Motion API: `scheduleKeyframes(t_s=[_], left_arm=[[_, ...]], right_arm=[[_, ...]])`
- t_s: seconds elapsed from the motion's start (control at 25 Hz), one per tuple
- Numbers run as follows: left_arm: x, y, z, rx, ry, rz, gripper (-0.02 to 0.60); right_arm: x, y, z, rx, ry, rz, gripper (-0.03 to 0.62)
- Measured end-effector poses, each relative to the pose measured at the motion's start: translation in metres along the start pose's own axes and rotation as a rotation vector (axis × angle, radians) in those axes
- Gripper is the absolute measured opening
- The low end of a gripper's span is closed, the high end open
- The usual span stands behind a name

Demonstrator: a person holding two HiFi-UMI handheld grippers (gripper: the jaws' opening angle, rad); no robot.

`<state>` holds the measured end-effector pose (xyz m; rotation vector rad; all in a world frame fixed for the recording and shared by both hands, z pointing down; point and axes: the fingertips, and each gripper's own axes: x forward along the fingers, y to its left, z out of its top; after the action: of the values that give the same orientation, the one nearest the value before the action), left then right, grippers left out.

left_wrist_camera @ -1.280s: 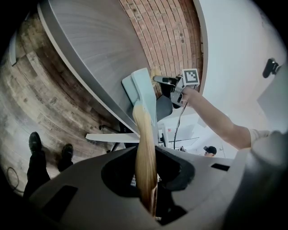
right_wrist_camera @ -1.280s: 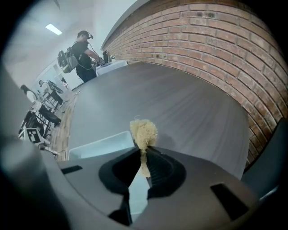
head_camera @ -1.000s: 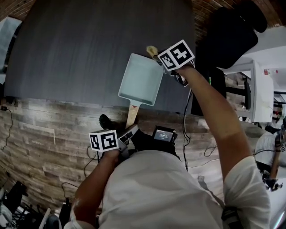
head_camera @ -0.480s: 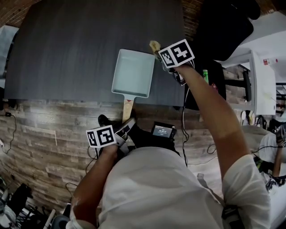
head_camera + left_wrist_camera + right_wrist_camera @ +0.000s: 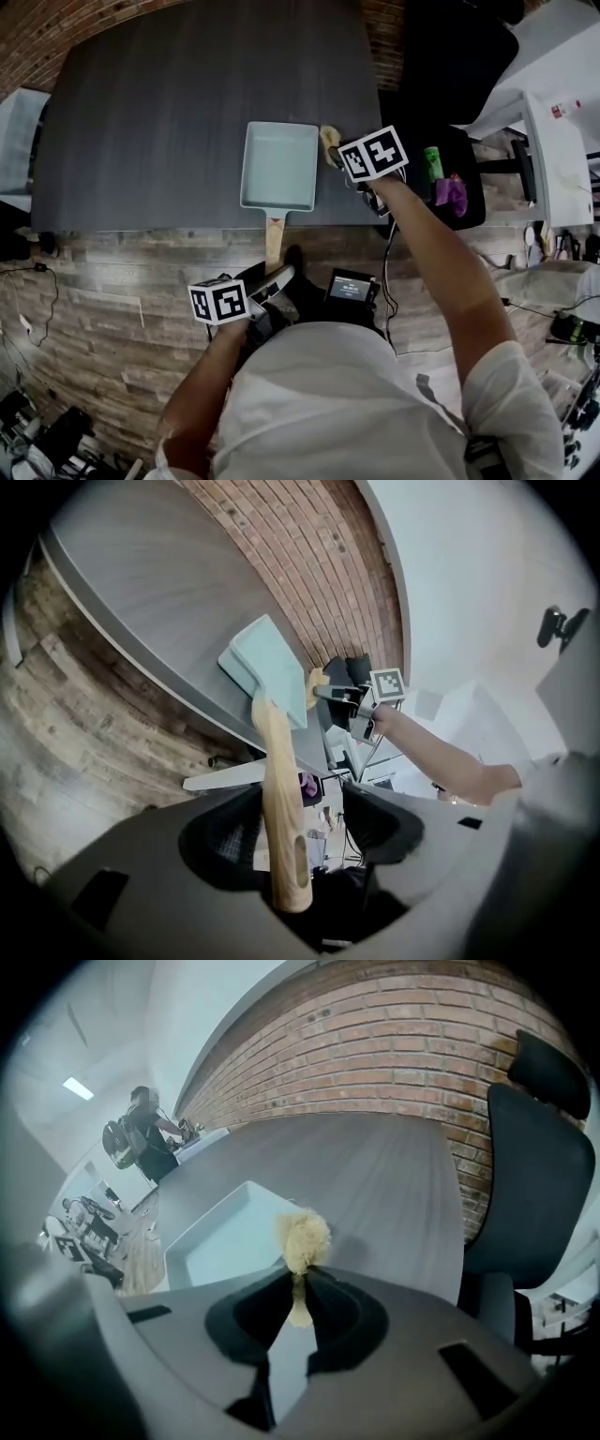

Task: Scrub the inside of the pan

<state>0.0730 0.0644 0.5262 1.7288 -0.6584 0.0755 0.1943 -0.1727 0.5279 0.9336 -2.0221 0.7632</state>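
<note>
**Left tongs let go of the handle; right tongs clamped on the scrubber**

The left tongs (image 5: 300, 822) have just been opening, and their jaws now stand wide apart. The pan's wooden handle (image 5: 281, 799) runs up between them, close to the left jaw, with neither pad pressing on it. The right tongs (image 5: 300, 1283) are closed tight on the tail of a pale, fuzzy scrubber (image 5: 302, 1239), whose tuft sticks out past the tips.

The head view shows the pale blue pan (image 5: 278, 167) flat on the dark surface (image 5: 159, 103), its handle jutting over the near edge. The scrubber sits just beside the pan's right rim, outside it. Only the right gripper view shows a distant person (image 5: 145, 1138) and a black chair (image 5: 539, 1194).

The right arm is stretched far out. The left arm is bent close to the body.
</note>
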Motion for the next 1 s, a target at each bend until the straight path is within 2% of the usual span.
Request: scheduleKeyframes(t_s=[0.2, 0.44, 0.64, 0.8, 0.88, 1.0], left_arm=[[-0.042, 0.002, -0.013, 0.027, -0.044, 0.028, 0.262], [-0.096, 0.006, -0.033, 0.025, -0.14, 0.053, 0.262], [-0.129, 0.0, -0.056, 0.019, -0.18, 0.034, 0.261], [-0.156, -0.007, -0.056, 0.04, -0.225, 0.011, 0.257], [-0.172, -0.014, -0.054, 0.05, -0.265, -0.017, 0.219], [-0.192, -0.024, -0.055, 0.061, -0.329, -0.068, 0.117]], right_arm=[[0.005, 0.033, -0.021, 0.049, -0.03, 0.019, 0.046], [0.005, 0.041, -0.021, 0.121, -0.09, -0.032, 0.046], [0.007, 0.048, -0.021, 0.129, -0.108, -0.07, 0.046], [-0.004, 0.049, -0.015, 0.14, -0.127, -0.113, 0.046], [-0.017, 0.052, -0.013, 0.144, -0.158, -0.121, 0.047], [-0.045, 0.063, -0.015, 0.131, -0.212, -0.119, 0.046]])
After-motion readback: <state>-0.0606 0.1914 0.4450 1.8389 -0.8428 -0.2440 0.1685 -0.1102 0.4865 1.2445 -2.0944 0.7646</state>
